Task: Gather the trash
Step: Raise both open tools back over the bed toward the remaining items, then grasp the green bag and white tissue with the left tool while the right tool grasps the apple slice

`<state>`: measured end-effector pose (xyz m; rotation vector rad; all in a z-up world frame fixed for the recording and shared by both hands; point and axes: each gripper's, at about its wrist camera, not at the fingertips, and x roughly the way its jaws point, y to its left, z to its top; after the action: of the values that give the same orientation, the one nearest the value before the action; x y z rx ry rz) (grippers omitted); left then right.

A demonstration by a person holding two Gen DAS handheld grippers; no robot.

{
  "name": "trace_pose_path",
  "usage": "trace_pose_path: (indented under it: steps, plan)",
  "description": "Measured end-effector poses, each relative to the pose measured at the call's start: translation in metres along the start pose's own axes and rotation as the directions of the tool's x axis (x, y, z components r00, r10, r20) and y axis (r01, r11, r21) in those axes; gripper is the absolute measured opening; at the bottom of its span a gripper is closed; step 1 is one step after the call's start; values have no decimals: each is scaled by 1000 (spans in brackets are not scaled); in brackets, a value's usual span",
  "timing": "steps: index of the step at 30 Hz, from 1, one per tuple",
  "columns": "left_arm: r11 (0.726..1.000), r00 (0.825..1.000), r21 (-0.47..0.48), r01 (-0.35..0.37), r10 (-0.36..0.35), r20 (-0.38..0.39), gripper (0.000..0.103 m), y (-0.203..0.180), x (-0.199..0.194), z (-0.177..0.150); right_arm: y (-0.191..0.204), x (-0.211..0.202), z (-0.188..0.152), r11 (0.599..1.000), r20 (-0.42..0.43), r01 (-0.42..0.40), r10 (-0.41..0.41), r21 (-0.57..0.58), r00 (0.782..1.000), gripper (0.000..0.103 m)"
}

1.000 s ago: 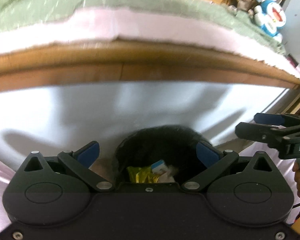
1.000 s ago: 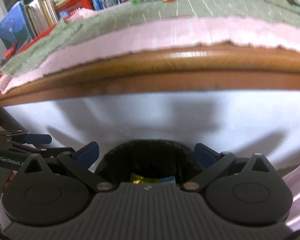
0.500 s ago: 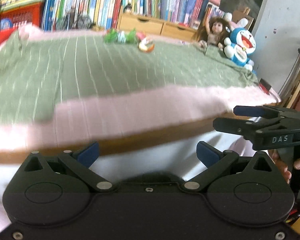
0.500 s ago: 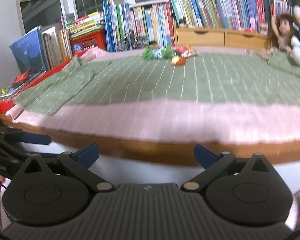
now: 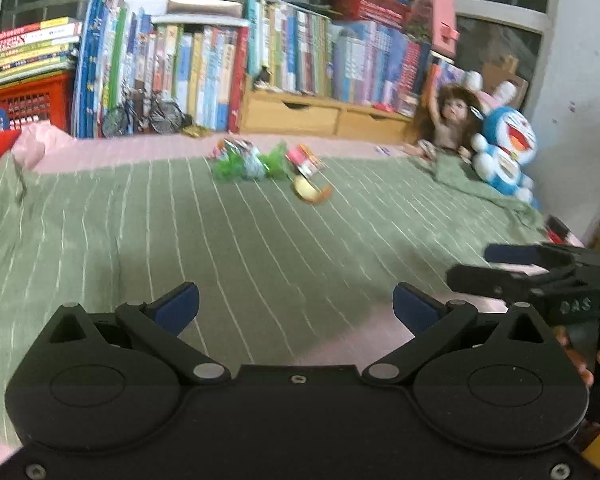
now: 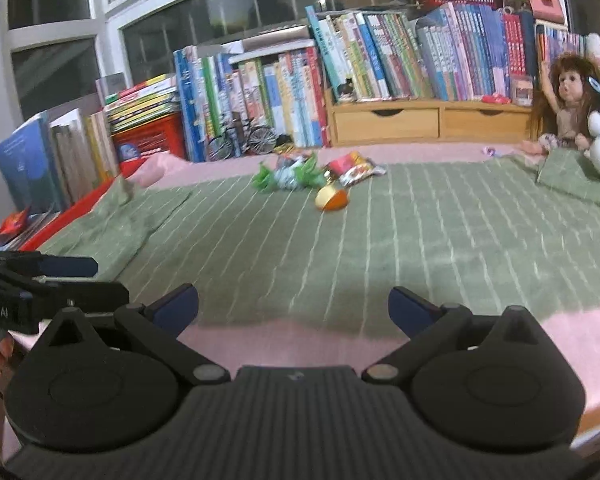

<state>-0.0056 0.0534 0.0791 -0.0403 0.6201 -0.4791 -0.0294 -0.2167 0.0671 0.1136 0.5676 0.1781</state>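
Green striped blanket [image 6: 380, 240], packed bookshelf [image 6: 380, 60], dark windows [image 6: 48, 68] behind.

Bare green blanket [image 6: 360, 248] up to the wrappers [image 6: 296, 176].

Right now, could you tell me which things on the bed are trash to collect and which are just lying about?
To collect:
- green wrappers
- red and white packet
- yellow-orange piece

Just lying about:
- doll
- blue plush toy
- books
- wooden drawers
- green blanket

Both grippers, left and right, are open and empty.
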Motion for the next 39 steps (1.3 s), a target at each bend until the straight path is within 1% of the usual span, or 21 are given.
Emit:
trace_pose_path:
  steps: [3, 6, 9, 12, 15, 17, 18, 20, 21, 25, 30, 34, 37, 38, 39]
  plan:
    - [999, 999, 4, -32, 32, 35, 103, 8, 24, 21, -6, 21, 13, 1000, 1, -3, 3, -7, 1000, 103]
    - [999, 998, 12, -40, 39, 50, 103, 15, 51, 44, -11, 44, 24, 1000, 7, 16, -16, -4, 1000, 103]
    - [999, 999, 1, -32, 32, 34, 102, 25, 83, 67, -15, 70, 34, 1000, 5, 25, -25, -9, 1000, 103]
    - [997, 997, -13, -80, 80, 3, 100, 37, 121, 88, -19, 100, 45, 1000, -19, 29, -29, -5, 999, 103]
    - [994, 994, -11, -105, 105, -10, 99, 45, 152, 107, -23, 129, 56, 1000, -61, 9, -8, 27, 998, 102]
    - [994, 994, -32, -106, 106, -9, 99, 50, 169, 118, -25, 147, 62, 997, -88, -18, 25, 81, 996, 93]
    - [994, 994, -43, -105, 105, -11, 99, 52, 177, 123, -26, 155, 63, 992, -102, -30, 42, 123, 994, 90]
    - [993, 995, -59, -101, 100, -13, 99, 56, 189, 132, -27, 171, 64, 981, -123, -44, 68, 190, 990, 83]
    - [993, 995, -58, -99, 98, -11, 99, 57, 194, 135, -26, 177, 64, 978, -131, -45, 73, 205, 989, 82]
    - [994, 994, -31, -108, 108, -15, 99, 56, 215, 143, -18, 201, 66, 983, -142, 21, 5, 181, 990, 81]
    - [994, 994, -37, -105, 103, -47, 99, 59, 239, 138, -16, 220, 74, 981, -134, 63, -38, 183, 990, 79]
    - [992, 994, -86, -92, 87, -59, 99, 72, 245, 130, -7, 235, 78, 987, -137, 133, -120, 87, 983, 77]
    - [989, 991, -91, -119, 114, -63, 99, 81, 246, 127, -1, 242, 80, 985, -132, 170, -168, 6, 977, 69]
    - [987, 990, -92, -131, 126, -65, 99, 84, 246, 127, 0, 243, 79, 984, -129, 177, -177, -9, 976, 63]
    - [986, 989, -95, -138, 132, -68, 99, 87, 248, 127, 1, 243, 79, 983, -126, 181, -182, -23, 975, 59]
